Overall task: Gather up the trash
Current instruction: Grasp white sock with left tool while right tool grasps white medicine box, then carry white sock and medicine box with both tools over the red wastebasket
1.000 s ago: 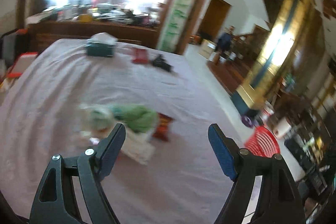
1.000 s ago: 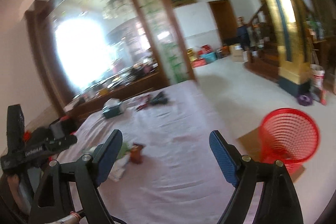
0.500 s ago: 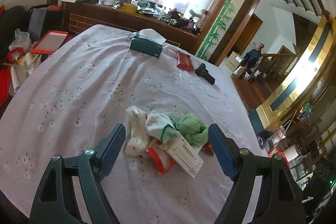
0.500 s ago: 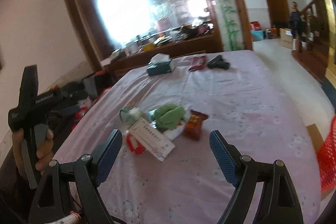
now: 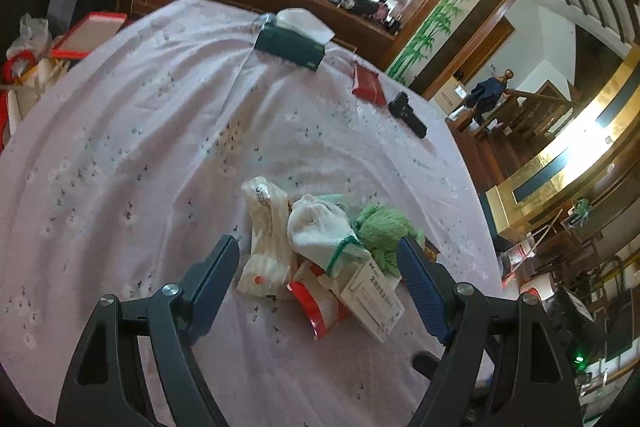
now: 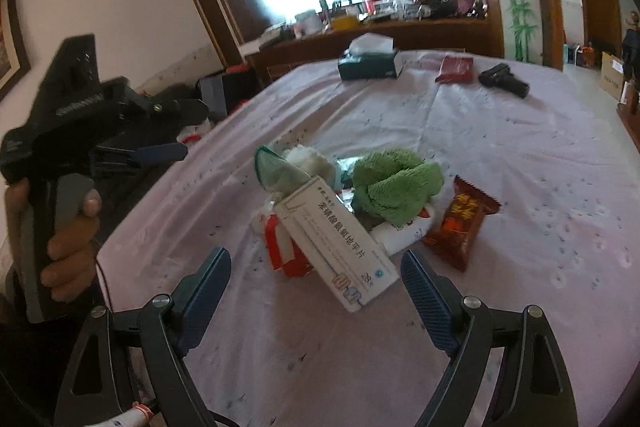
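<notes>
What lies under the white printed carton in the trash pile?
Under the white printed carton, a red-and-white plastic wrapper sticks out on the lilac tablecloth. Whatever lies under the carton's middle is hidden.

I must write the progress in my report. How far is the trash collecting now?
Nothing looks collected yet: the trash pile, with the white medicine box and brown snack packet, lies on the tablecloth. In hand: nothing; the left gripper is open, the right gripper is opening, both facing the pile. All picking is left.
</notes>
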Tool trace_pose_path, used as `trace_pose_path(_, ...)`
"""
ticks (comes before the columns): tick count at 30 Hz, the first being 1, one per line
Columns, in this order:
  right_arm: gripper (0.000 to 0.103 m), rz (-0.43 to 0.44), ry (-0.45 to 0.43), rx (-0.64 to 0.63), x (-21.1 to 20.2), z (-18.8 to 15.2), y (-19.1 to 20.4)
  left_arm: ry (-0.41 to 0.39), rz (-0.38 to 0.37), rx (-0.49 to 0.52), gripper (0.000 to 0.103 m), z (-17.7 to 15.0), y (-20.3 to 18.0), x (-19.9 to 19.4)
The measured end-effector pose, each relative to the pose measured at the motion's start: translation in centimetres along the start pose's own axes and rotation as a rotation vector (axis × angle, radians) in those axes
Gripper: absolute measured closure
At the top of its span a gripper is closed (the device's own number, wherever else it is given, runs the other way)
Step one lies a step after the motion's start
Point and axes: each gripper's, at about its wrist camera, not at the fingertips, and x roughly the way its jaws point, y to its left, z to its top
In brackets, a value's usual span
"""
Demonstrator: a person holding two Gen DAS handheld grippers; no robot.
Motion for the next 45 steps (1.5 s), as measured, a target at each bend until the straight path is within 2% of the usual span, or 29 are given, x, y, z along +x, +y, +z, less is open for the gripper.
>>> trace_pose_path(6,0.013,0.003,0.073,-0.012,4.4,0.8,-0.9,0.037,-0.008,-0.031,0.024,1.0,0.6,1.8)
trace_pose_path(13,0.013,0.007,0.132,-0.041,6.5,0.5,-0.7,0.096,-0.011,-0.031,0.024,1.9,0.5,4.5)
trace_pose_path(15,0.018,-0.023,0.151,-0.046,6.7,0.2,-0.7,0.118,0.005,-0.011,0.024,2.1,-0.1,5.5)
trace_pose_path(17,0.033,-0.026,0.173,-0.04,6.8,-0.3,-0.7,0.133,0.021,0.009,0.024,2.3,-0.7,6.5)
trace_pose_path(22,0.04,-0.047,0.171,0.01,5.3,-1.1,-1.5,0.189,0.097,0.057,0.024,2.1,-1.7,9.3)
trace_pose_path(26,0.04,-0.089,0.14,0.073,2.7,-1.9,-2.3,0.208,0.144,0.101,0.024,0.9,-2.1,10.6)
trace_pose_path(28,0.04,-0.114,0.119,0.109,1.3,-2.3,-2.8,0.206,0.164,0.129,0.028,0.1,-2.3,10.7)
trace_pose_path(29,0.04,-0.123,0.108,0.129,0.6,-2.5,-3.1,0.209,0.17,0.142,0.034,-0.2,-2.3,10.8)
trace_pose_path(31,0.04,-0.136,0.088,0.156,-0.6,-2.8,-3.5,0.227,0.174,0.159,0.053,-1.1,-1.9,10.9)
trace_pose_path(33,0.04,-0.142,0.075,0.176,-1.4,-3.0,-3.8,0.229,0.186,0.154,0.082,-1.8,-1.3,10.7)
trace_pose_path(34,0.04,-0.144,0.068,0.184,-1.8,-3.2,-3.9,0.213,0.182,0.152,0.087,-2.2,-0.9,10.1)
trace_pose_path(37,0.04,-0.144,0.049,0.2,-2.7,-3.5,-3.9,0.164,0.107,0.136,0.091,-3.2,0.0,7.7)
trace_pose_path(45,0.04,-0.153,-0.019,0.246,-5.4,-4.3,-4.1,0.058,0.035,0.106,0.092,-4.2,0.0,1.9)
